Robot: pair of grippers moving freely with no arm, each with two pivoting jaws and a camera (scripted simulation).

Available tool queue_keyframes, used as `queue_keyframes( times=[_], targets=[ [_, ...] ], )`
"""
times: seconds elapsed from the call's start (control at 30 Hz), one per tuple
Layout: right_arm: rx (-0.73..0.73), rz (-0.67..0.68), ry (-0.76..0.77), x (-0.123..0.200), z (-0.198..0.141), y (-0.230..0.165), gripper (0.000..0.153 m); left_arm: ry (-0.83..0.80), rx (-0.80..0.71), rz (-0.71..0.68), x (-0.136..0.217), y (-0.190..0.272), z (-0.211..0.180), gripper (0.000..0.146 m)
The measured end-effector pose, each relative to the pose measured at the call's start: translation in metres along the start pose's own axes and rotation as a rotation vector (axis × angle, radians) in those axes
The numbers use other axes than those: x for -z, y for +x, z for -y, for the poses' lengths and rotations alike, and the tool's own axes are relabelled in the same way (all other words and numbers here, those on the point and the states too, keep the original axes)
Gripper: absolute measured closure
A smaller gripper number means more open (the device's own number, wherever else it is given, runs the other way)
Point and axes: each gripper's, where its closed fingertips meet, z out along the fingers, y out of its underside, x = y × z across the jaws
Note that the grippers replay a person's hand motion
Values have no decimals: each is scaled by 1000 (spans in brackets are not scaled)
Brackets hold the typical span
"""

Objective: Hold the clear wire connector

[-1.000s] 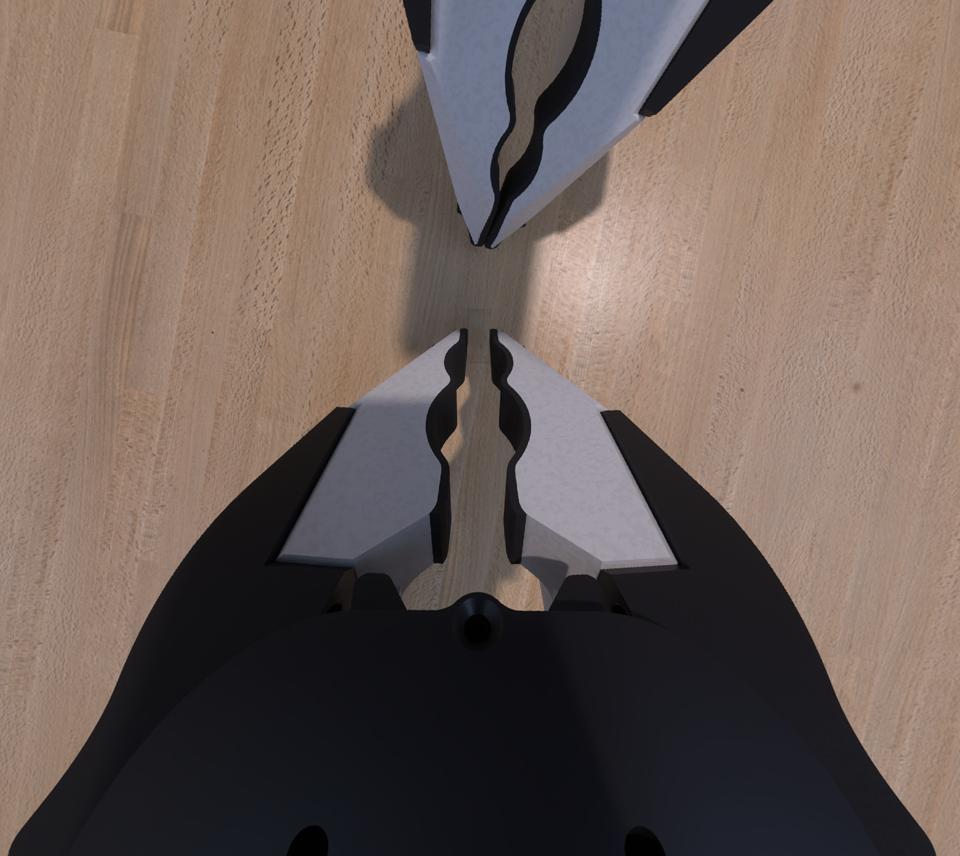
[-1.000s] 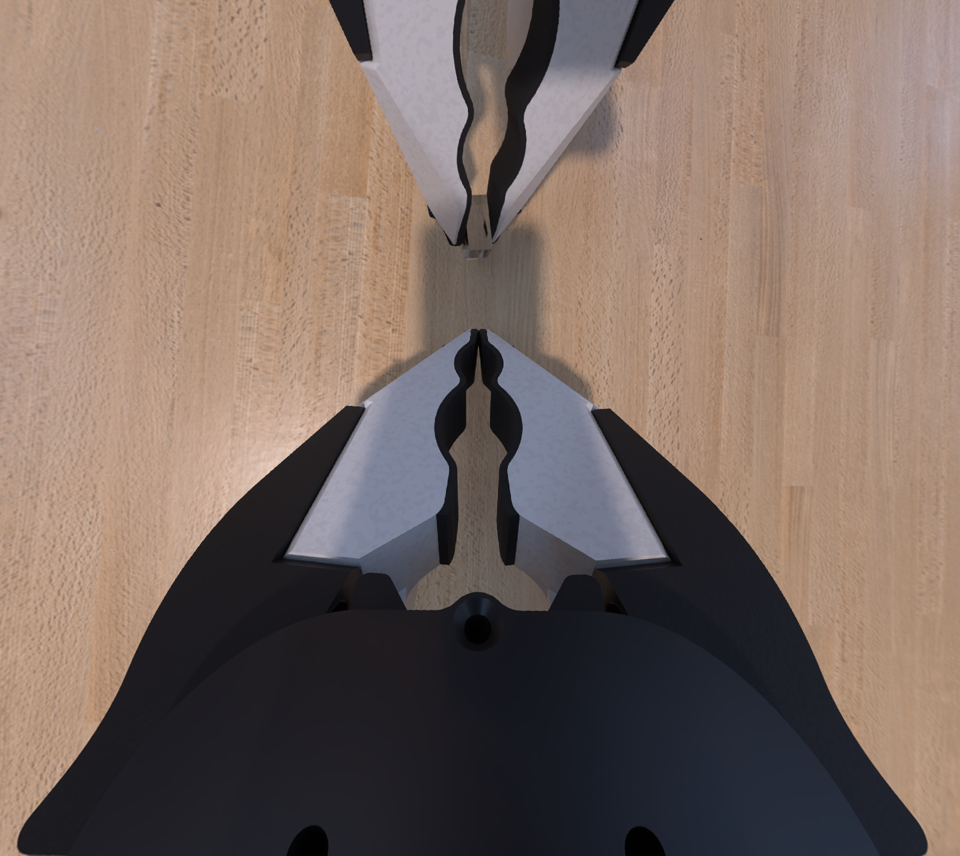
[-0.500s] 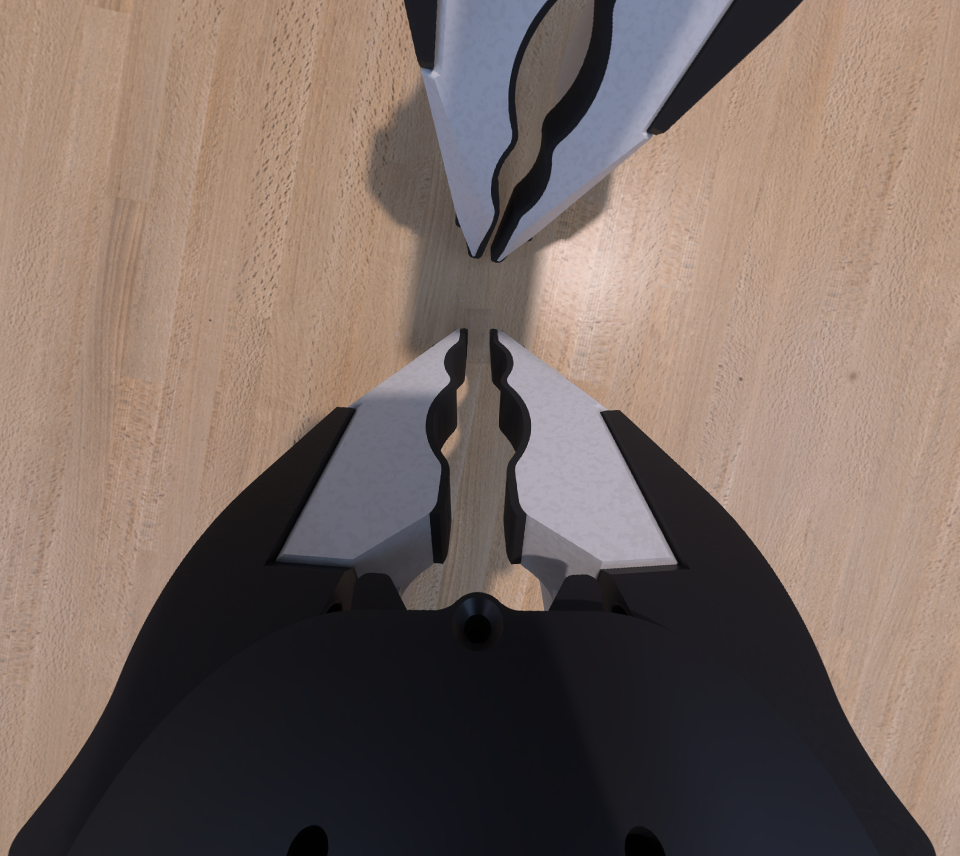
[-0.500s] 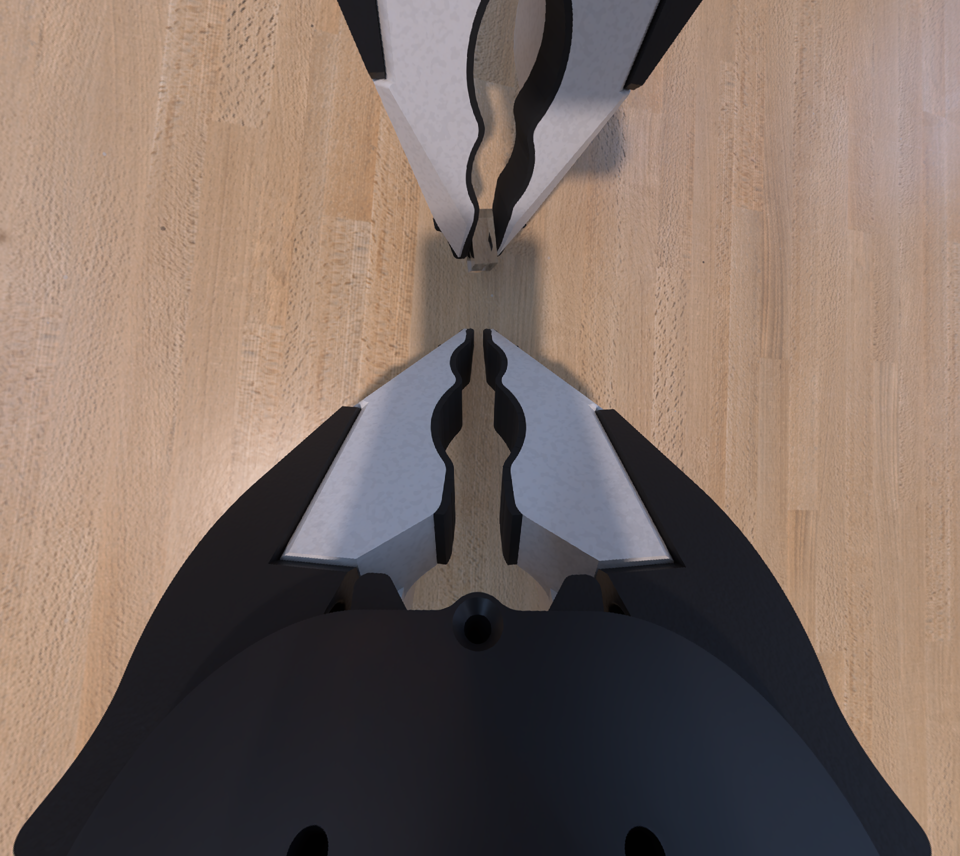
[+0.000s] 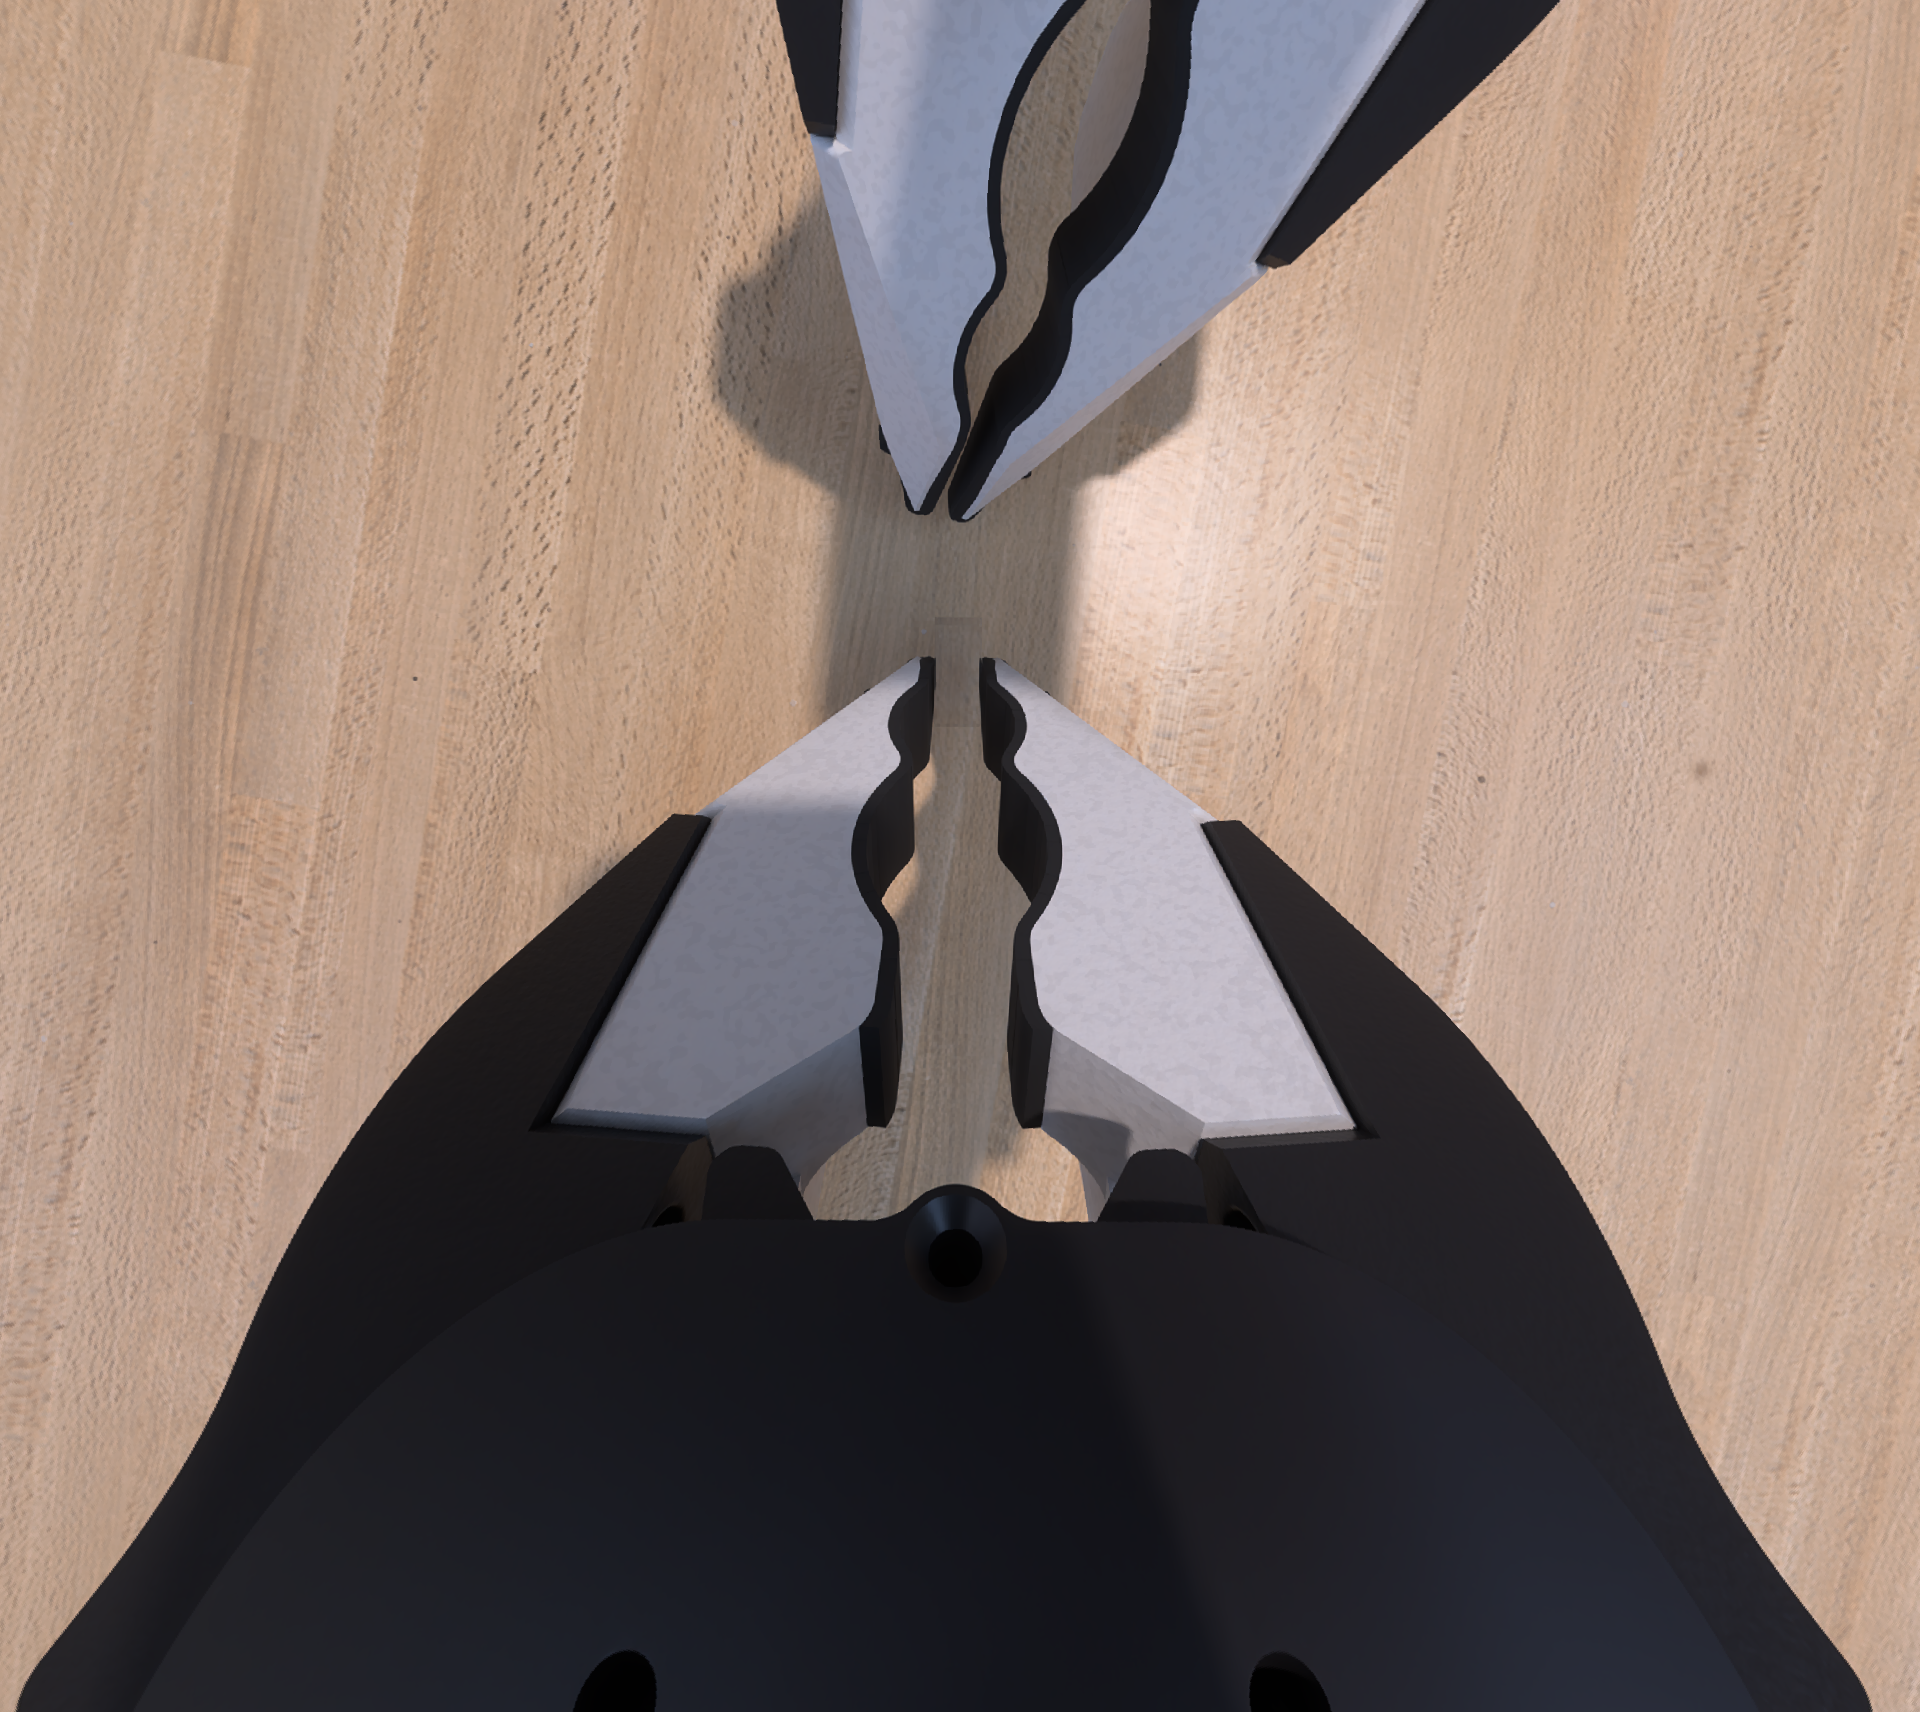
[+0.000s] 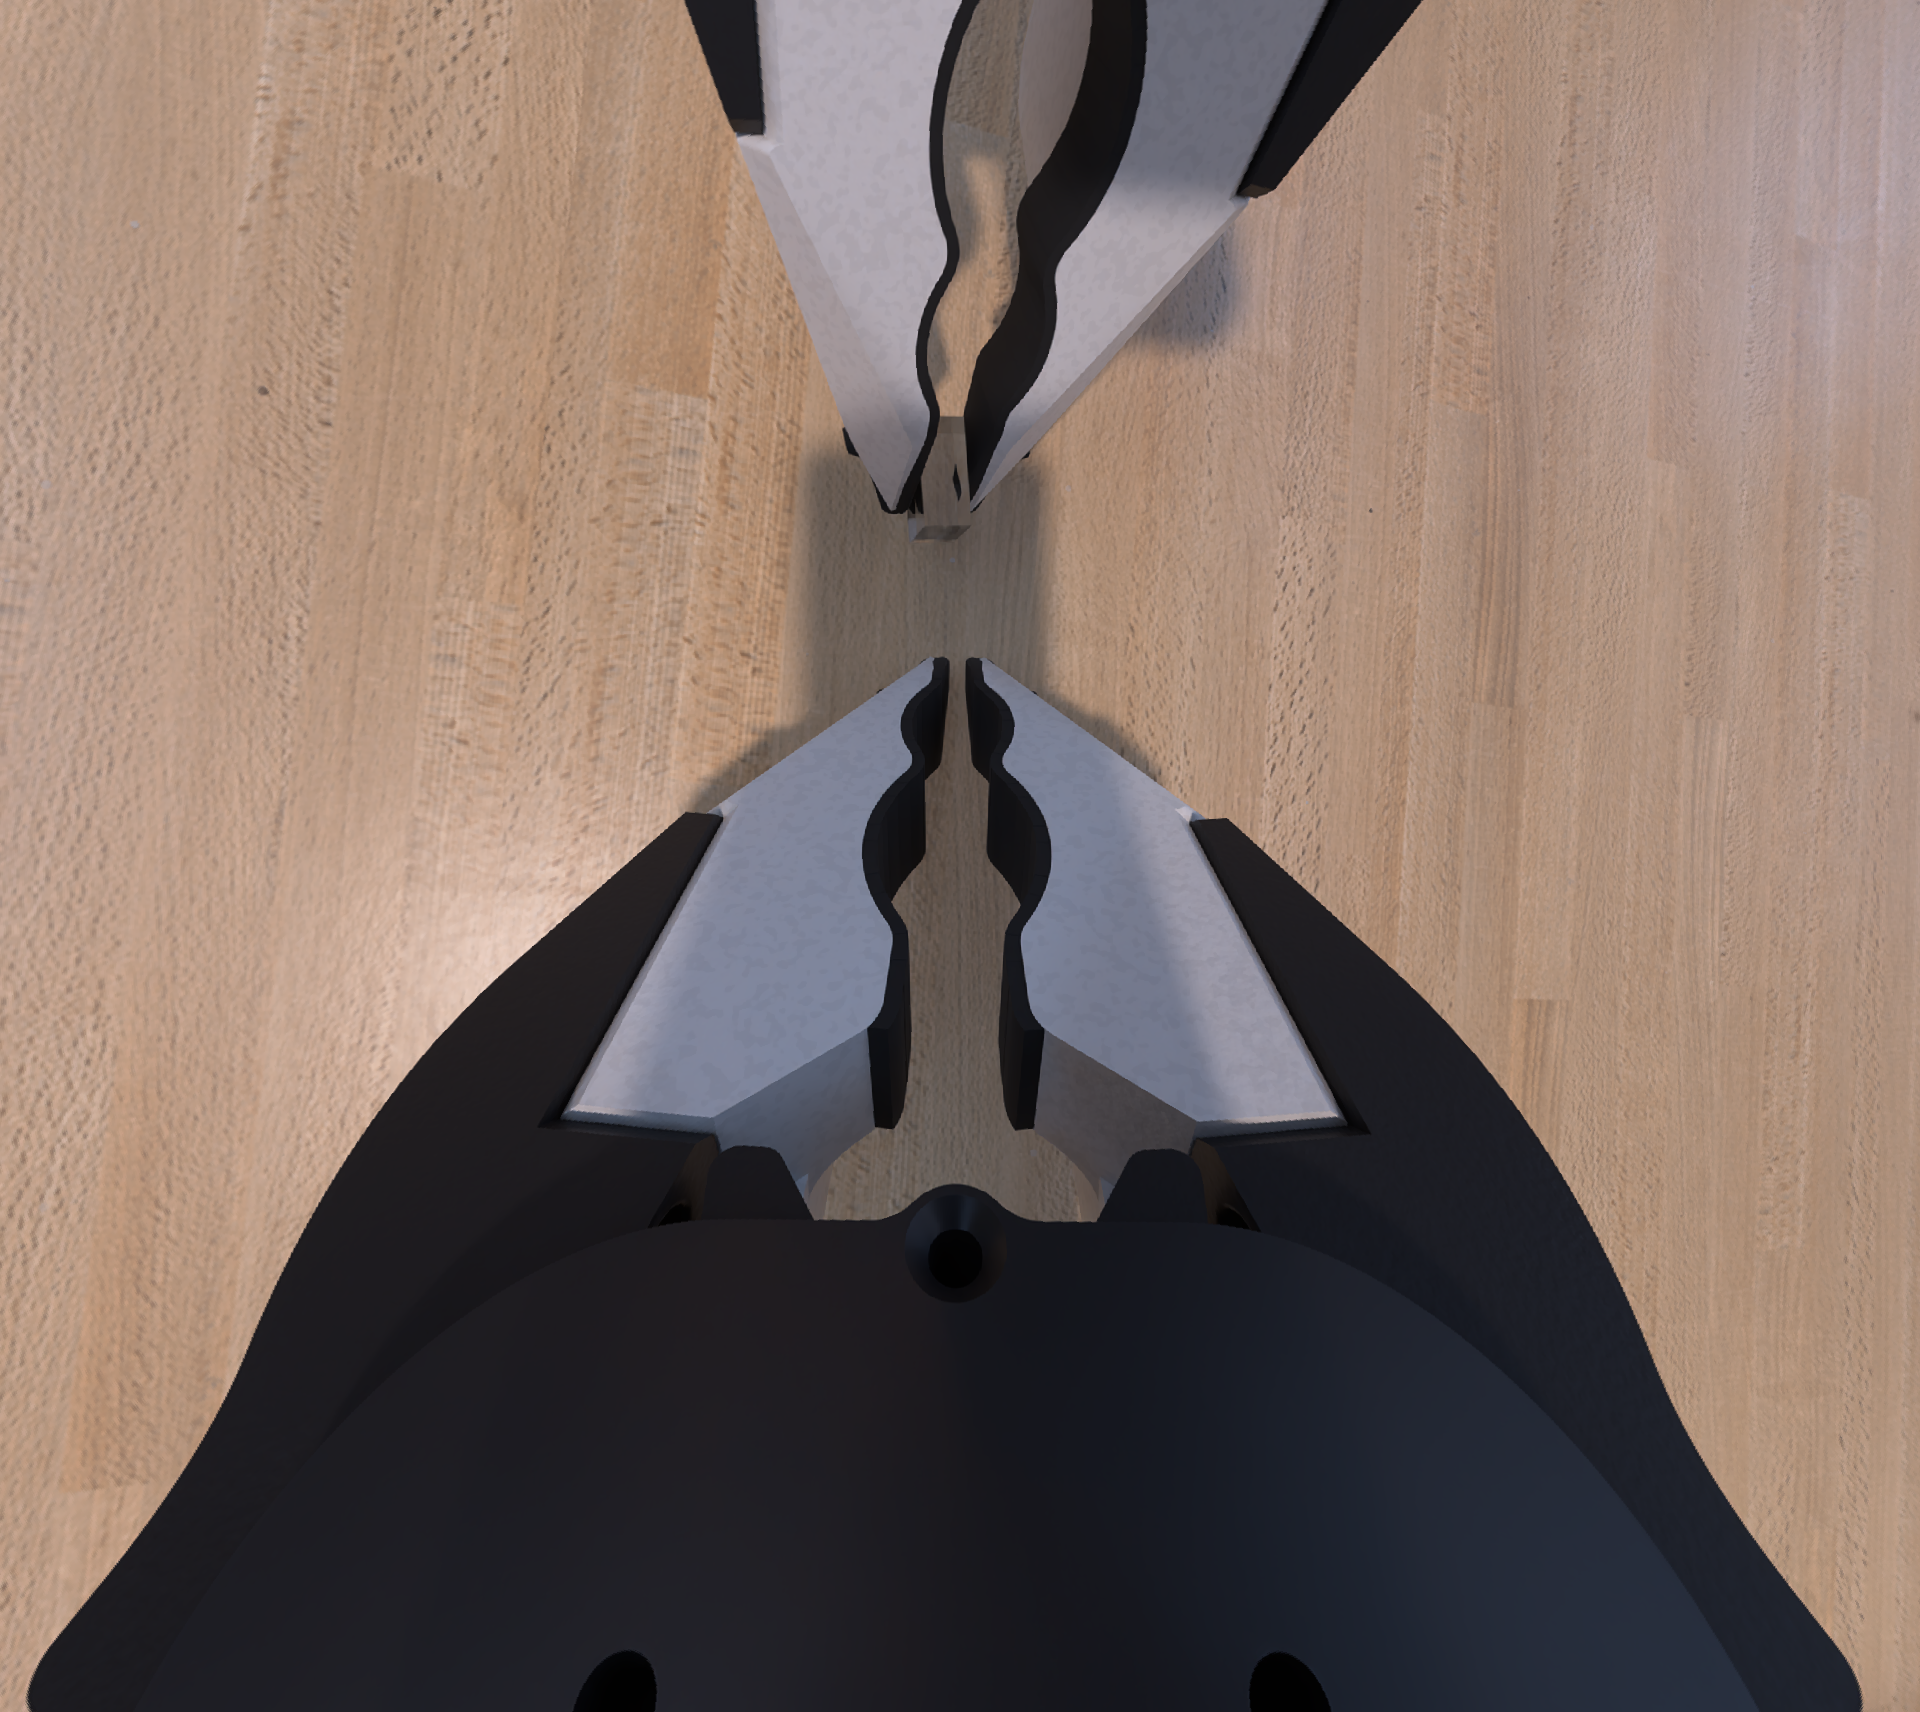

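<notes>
The clear wire connector (image 6: 940, 519) is a small see-through block pinched between the tips of my left gripper (image 6: 935, 504), which points at me from the top of the right wrist view. In the left wrist view the connector (image 5: 954, 636) shows only faintly, poking out past my left gripper (image 5: 956, 675). My right gripper (image 6: 957, 670) holds nothing, with only a thin slit between its tips. It faces the left gripper tip to tip, a short gap away, and also shows at the top of the left wrist view (image 5: 943, 509).
Both grippers hover over a light wooden tabletop (image 5: 416, 727) that fills both views. Their shadows fall on the wood under the tips. No other object is in sight.
My right gripper's tips touched a second ago, parted a little, and have since narrowed to a thin slit. My left gripper has kept its hold on the connector and barely moved.
</notes>
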Motion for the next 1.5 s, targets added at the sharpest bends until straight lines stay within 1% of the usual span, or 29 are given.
queue_keyframes(
  times=[0.13, 0.63, 0.83, 1.03, 1.2, 1.5],
  targets=[
    [7, 18, 2, 1, -1, -1, 150, 3, 3, -17, 0, 0, 1, 138],
    [18, -17, 11, 2, -3, 1, 149, 2, -5, -87, -3, 3, 4, 138],
    [14, -16, 23, 2, -3, 0, 149, -1, -9, -92, -3, 3, 5, 138],
    [20, -44, 21, 1, -2, 1, 148, -9, -16, -98, -3, 4, 4, 138],
    [32, -56, 34, 2, -1, 1, 143, -14, -22, -97, -3, 5, 4, 138],
    [58, -18, 58, -1, 4, -3, 144, -18, -38, -102, -4, 6, 6, 138]
  ],
)
